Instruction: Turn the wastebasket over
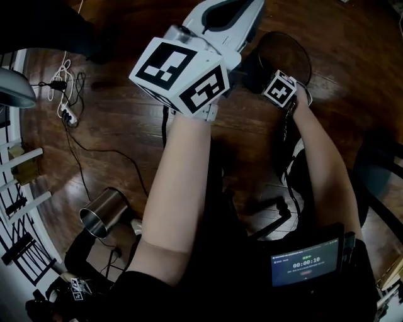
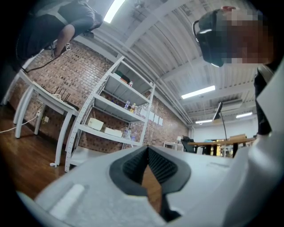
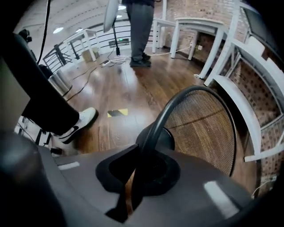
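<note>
The wastebasket [image 1: 286, 53] is a black wire-mesh bin on the dark wood floor, at the top right of the head view. In the right gripper view its mesh wall [image 3: 204, 128] fills the right side and its dark rim [image 3: 171, 108] curves down into the jaws. My right gripper [image 3: 138, 175] is shut on that rim; in the head view my right gripper [image 1: 272, 78] points steeply down at the bin's near edge. My left gripper [image 1: 227, 16] is raised close to the head camera. In its own view my left gripper [image 2: 148, 166] is shut with nothing between the pads.
A steel canister [image 1: 104, 212] lies on the floor at the lower left, near a power strip with cables [image 1: 69, 116]. White shelving [image 3: 248, 88] stands close beside the bin. A person [image 3: 142, 31] stands farther off by white tables [image 3: 195, 26].
</note>
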Motion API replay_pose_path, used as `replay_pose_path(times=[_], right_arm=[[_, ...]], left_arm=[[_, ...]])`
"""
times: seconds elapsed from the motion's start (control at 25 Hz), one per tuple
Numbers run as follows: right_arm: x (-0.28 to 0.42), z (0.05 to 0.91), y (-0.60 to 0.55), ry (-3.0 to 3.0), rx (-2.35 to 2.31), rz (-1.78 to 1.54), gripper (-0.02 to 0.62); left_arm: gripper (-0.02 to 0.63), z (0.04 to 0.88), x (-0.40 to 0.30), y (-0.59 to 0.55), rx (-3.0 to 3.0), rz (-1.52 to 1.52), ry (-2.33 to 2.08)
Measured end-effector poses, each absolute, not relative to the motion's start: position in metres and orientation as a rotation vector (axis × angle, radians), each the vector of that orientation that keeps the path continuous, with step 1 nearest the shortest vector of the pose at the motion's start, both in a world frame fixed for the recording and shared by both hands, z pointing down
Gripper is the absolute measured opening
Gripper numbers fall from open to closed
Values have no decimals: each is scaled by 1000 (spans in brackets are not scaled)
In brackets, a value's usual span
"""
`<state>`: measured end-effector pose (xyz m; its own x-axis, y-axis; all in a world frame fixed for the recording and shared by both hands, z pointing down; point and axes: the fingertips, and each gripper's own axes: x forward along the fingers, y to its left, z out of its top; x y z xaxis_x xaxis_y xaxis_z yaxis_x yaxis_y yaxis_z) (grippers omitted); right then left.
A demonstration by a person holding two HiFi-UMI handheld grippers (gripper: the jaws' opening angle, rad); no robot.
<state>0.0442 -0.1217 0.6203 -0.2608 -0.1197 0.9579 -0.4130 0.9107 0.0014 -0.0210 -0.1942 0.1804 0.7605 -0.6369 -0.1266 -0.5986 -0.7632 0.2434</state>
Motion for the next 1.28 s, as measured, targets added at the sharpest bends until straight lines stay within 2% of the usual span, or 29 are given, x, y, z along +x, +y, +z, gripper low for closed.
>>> replay_pose_path(times=[0.32, 0.72, 0.92, 1.16, 1.28], right_arm=[[40, 648, -84, -1690, 145, 56, 20], [46, 659, -69, -1681, 60, 20, 26], [40, 634, -70, -1752, 93, 90, 121], [64, 588, -75, -1796, 144, 65, 150], [66, 562, -75, -1871, 165, 47, 141]], left_arm=[[0, 178, -23, -192, 2782, -353, -964], [0, 180, -24, -193, 2774, -344, -950], [0, 181, -27, -194, 2768, -336, -954], [0, 177, -20, -189, 2786, -303, -926], [0, 177, -14, -186, 2804, -272, -919]])
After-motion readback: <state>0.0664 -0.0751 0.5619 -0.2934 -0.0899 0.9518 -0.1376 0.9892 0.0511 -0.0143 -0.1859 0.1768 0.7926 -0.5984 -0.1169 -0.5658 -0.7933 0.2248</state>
